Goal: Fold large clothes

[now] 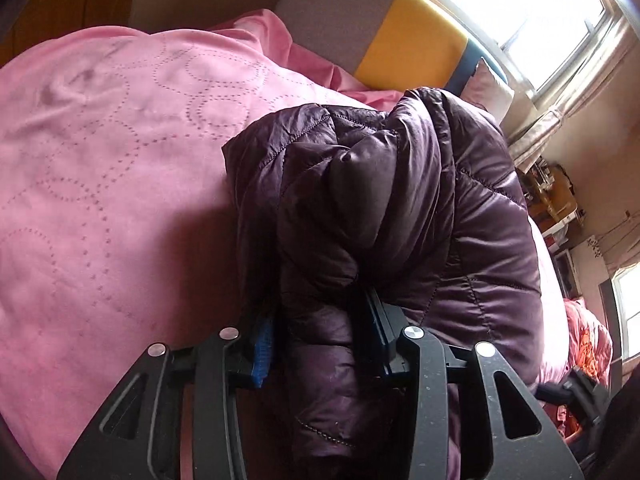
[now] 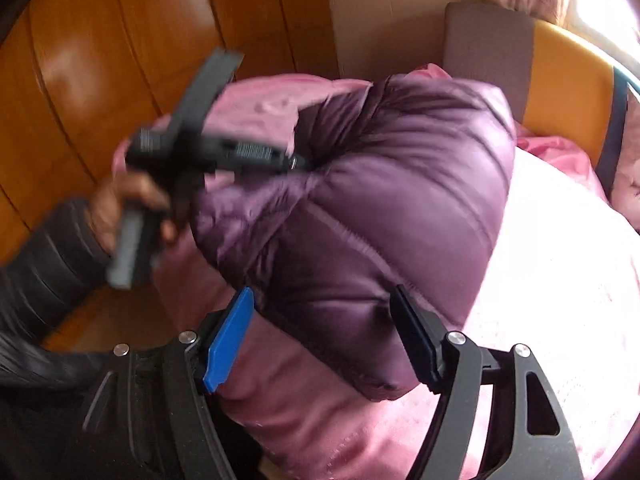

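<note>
A bunched purple jacket [image 1: 400,208] lies on the pink bed [image 1: 100,200]. The left claw [image 1: 316,320] has a fold between its pads, though whether they press it is unclear. The right claw [image 2: 320,336] stands apart around the jacket's near edge.

Your jacket [image 1: 400,200]: quilted purple cloth, satin sheen. Bedspread [image 1: 100,180] under it: pink, soft matt cloth, dotted stitching. Your left gripper [image 1: 320,320]: matt black plastic, shiny metal rivets. Floor [image 2: 80,80]: glossy varnished wood.

one purple puffer jacket [image 1: 400,200], one pink bedspread [image 1: 100,180], two grippers (one per hand)
</note>
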The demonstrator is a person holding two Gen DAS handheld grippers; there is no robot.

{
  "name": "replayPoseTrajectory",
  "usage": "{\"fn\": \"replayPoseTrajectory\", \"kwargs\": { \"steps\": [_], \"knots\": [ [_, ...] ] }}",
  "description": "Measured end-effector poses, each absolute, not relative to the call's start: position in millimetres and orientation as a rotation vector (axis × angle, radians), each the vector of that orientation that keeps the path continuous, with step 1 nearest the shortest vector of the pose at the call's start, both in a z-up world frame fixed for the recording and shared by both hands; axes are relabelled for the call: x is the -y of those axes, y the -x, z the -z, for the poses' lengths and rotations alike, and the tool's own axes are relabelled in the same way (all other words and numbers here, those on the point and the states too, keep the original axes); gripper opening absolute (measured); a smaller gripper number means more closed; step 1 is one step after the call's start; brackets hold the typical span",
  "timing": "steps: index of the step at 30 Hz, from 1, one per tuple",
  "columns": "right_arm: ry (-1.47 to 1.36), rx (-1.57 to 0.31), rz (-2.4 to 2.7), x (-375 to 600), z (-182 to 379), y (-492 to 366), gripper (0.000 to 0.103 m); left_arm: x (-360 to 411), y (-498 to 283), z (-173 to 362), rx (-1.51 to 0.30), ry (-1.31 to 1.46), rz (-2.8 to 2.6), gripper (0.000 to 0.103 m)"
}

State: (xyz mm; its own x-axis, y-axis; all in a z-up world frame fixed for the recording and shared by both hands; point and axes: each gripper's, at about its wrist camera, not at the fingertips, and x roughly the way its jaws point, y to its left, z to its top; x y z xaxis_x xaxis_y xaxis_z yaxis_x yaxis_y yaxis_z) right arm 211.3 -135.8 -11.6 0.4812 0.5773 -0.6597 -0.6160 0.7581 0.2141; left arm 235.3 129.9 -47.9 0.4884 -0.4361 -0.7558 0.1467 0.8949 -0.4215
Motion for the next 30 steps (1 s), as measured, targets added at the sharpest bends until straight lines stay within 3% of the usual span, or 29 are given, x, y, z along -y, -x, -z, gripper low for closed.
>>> {"fn": "replayPoseTrajectory", "kwargs": {
  "steps": [8,18,24,26,27,30],
  "knots": [
    [-0.173,-0.738,-0.613,139.3,-43.7,-325.5,0.071,-132.6,-225.4,45.2,-0.966,0.316,0.386,0.041],
    [-0.073,-1.034,-0.54,73.4,8.0,-438.6,0.07,-136.8,-232.4,58.8,-0.981,0.286,0.412,0.041],
    [-0.074,-1.029,-0.512,71.3,15.3,-411.4,0.073,-148.0,-236.3,72.8,-0.999,0.346,0.43,0.041],
    [-0.128,-1.033,-0.457,82.0,7.3,-400.7,0.08,-147.7,-234.3,71.7,-0.993,0.346,0.429,0.041],
    [-0.166,-1.002,-0.456,87.1,6.3,-391.5,0.09,-148.8,-233.1,71.9,-0.986,0.35,0.429,0.041],
    [-0.25,-0.953,-0.413,121.7,-1.8,-366.9,0.097,-154.2,-230.7,73.7,-0.977,0.393,0.448,0.041]
  ]
}}
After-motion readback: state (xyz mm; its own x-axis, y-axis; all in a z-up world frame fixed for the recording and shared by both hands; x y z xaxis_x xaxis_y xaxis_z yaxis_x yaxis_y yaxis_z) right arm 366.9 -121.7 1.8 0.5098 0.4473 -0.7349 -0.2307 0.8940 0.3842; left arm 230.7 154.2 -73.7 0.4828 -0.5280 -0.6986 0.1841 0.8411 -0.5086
